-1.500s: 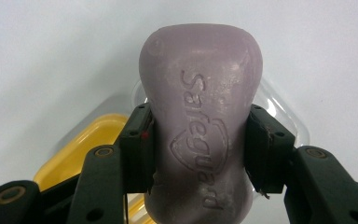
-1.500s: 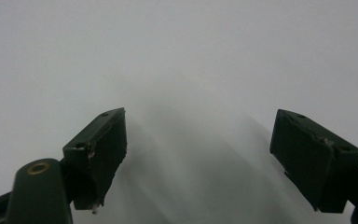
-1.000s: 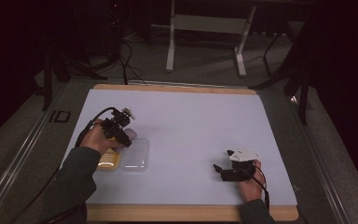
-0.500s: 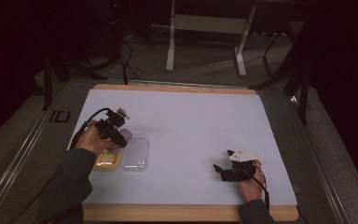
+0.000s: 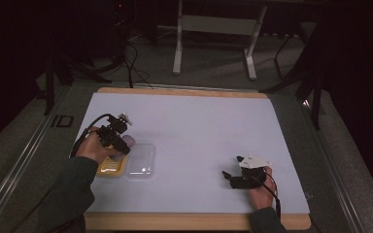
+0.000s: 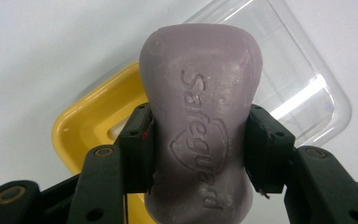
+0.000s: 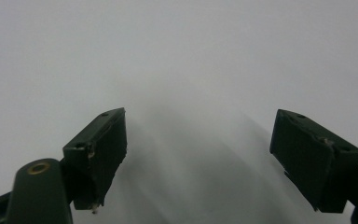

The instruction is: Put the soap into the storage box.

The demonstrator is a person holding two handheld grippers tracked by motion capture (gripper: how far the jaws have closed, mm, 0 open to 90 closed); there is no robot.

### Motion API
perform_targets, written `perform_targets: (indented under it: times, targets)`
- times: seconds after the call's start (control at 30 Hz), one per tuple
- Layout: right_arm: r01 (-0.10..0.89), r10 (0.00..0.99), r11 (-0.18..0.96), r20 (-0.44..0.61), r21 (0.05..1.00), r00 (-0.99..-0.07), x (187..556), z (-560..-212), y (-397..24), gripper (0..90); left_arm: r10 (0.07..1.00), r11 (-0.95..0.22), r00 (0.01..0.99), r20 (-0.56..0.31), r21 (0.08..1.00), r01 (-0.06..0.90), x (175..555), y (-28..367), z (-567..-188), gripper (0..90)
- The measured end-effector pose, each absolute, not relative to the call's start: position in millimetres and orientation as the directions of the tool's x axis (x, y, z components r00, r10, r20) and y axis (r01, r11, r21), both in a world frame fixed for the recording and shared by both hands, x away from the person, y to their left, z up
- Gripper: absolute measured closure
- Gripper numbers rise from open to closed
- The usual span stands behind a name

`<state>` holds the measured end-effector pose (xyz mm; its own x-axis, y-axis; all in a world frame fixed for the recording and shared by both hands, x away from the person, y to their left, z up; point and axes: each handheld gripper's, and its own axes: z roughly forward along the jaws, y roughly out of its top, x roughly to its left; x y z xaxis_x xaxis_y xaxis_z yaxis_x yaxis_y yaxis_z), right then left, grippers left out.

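Observation:
A pale purple bar of soap (image 6: 200, 126) stamped with a brand name is clamped between the two black pads of my left gripper (image 6: 200, 149). Below it lie a yellow soap dish (image 6: 91, 126) and a clear plastic lid (image 6: 284, 79). From the high view, the left gripper (image 5: 123, 144) hovers over the yellow dish (image 5: 110, 168), with the clear lid (image 5: 142, 160) just to its right and the soap (image 5: 128, 141) showing at the jaws. My right gripper (image 5: 229, 176) rests on the white mat at the front right. Its jaws (image 7: 200, 158) stand wide apart with nothing between them.
A white mat (image 5: 199, 126) covers the wooden table (image 5: 175, 91). A metal stand (image 5: 213, 29) and cables sit on the dark floor beyond the far edge.
My left gripper with the soap has shifted slightly toward the left, over the yellow dish. The right gripper has stayed where it was.

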<state>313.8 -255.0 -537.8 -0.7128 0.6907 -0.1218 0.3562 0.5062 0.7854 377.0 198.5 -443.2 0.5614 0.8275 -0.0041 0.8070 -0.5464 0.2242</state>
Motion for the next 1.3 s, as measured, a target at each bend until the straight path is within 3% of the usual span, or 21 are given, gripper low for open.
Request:
perform_targets:
  times: [0.57, 1.3]
  targets:
    - [0.355, 0.691, 0.506, -0.123, 0.786, -0.712, 313, -538, -255, 18.2, 0.836, -0.535, 0.549, 0.019, 0.252, 0.806, 361, 201, -442, 50.1]
    - [0.352, 0.690, 0.510, -0.129, 0.785, -0.712, 313, -538, -254, 18.2, 0.904, -0.412, 0.427, -0.002, 0.254, 0.875, 352, 223, -457, 50.0]
